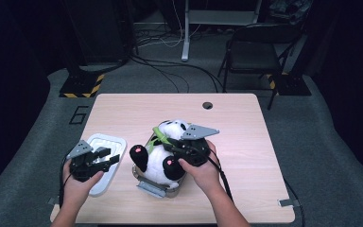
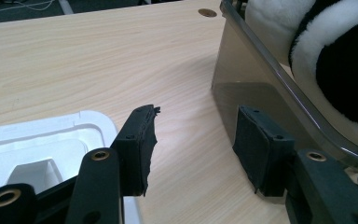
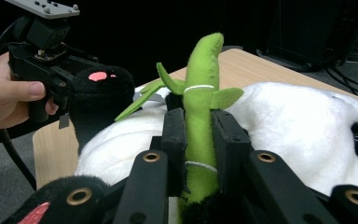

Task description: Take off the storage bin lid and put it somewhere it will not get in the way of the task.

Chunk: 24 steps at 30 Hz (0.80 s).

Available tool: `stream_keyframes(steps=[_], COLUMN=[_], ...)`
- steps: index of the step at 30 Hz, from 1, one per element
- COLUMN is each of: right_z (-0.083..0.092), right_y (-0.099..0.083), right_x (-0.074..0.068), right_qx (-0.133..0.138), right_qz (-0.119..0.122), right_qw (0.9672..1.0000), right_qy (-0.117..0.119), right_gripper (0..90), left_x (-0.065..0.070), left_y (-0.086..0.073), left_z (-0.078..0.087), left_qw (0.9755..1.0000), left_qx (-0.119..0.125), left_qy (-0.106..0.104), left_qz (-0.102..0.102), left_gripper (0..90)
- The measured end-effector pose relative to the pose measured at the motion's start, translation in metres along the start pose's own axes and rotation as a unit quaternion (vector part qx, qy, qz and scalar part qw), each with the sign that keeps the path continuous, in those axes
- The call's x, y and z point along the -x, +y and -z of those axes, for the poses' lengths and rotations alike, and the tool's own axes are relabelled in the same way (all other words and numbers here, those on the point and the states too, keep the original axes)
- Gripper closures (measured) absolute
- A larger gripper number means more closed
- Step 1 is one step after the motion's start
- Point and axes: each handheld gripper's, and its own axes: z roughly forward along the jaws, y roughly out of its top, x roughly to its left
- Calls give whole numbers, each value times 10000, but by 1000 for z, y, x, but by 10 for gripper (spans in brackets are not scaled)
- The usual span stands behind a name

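One soft, light panda (image 1: pixel 163 151) in clear bin (image 1: pixel 157 188) near tabletop's front edge | right tool (image 3: pixel 199 140) pinches its floppy bamboo (image 3: pixel 200 93) (body safer) | left tool (image 2: pixel 196 149) released

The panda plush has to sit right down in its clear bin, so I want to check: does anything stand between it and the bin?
Nothing visible does. The panda plush already lies in the clear bin, and the right gripper is shut on its green bamboo stalk. The left gripper hangs open beside the bin wall, over bare table.
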Motion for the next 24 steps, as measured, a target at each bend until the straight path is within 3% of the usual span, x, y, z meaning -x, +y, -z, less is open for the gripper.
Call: stream_keyframes(steps=[16, 24], right_z=[-5, -12], right_y=[-10, -18], right_x=[-4, -4], right_qx=[36, -141], right_qz=[63, -3], right_qw=[10000, 9999], right_qy=[-68, 40], right_gripper=[757, 757], left_x=[2, 6], left_y=[1, 5], left_z=[-2, -2], left_qw=[10000, 10000], left_qx=[-7, 41], left_qy=[-24, -73], left_qz=[-20, -43], left_gripper=[477, 473])
